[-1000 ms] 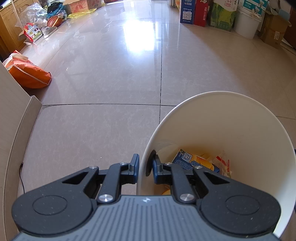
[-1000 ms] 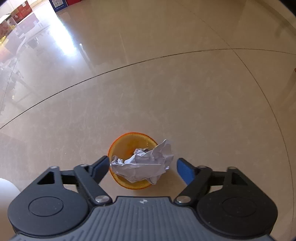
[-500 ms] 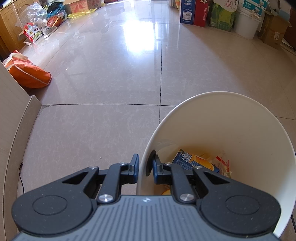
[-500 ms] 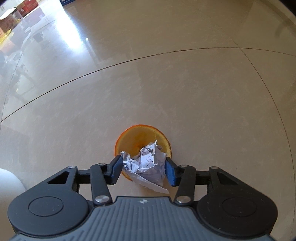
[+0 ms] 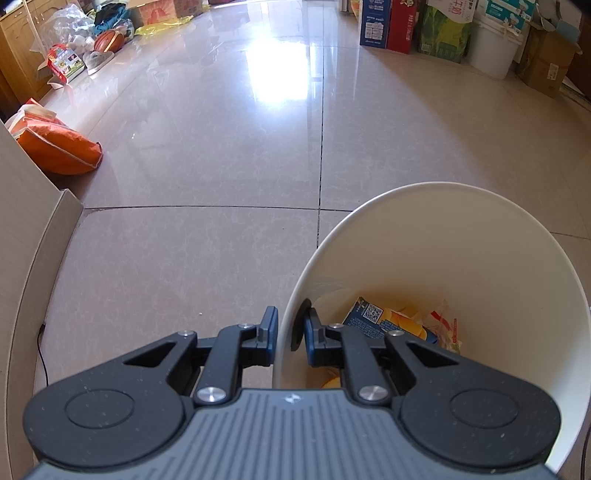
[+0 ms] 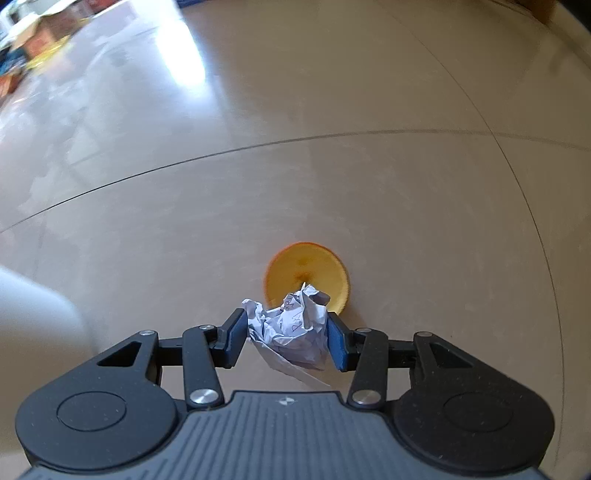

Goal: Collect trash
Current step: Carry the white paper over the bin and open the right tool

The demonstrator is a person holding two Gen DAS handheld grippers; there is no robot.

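Observation:
My left gripper point(image 5: 290, 332) is shut on the near rim of a white bin point(image 5: 461, 229), one finger outside the wall and one inside. A blue carton point(image 5: 373, 317) and yellow wrappers point(image 5: 443, 328) lie in the bin. In the right wrist view my right gripper point(image 6: 286, 338) is shut on a crumpled white paper ball point(image 6: 291, 328), held above the floor. An orange peel half point(image 6: 306, 277) lies on the tiles just beyond the paper. The bin's white wall point(image 6: 33, 314) shows blurred at the left edge.
An orange sack point(image 5: 55, 144) lies at the left by a beige board point(image 5: 22, 221). Boxes point(image 5: 384, 22) and a white bucket point(image 5: 495, 48) line the far wall. Bags and a ball point(image 5: 107, 38) sit far left. A thin cable point(image 5: 42, 354) runs along the board.
The right gripper closed on the paper ball and lifted it off the orange peel, which now lies farther ahead. The left gripper and bin stayed still.

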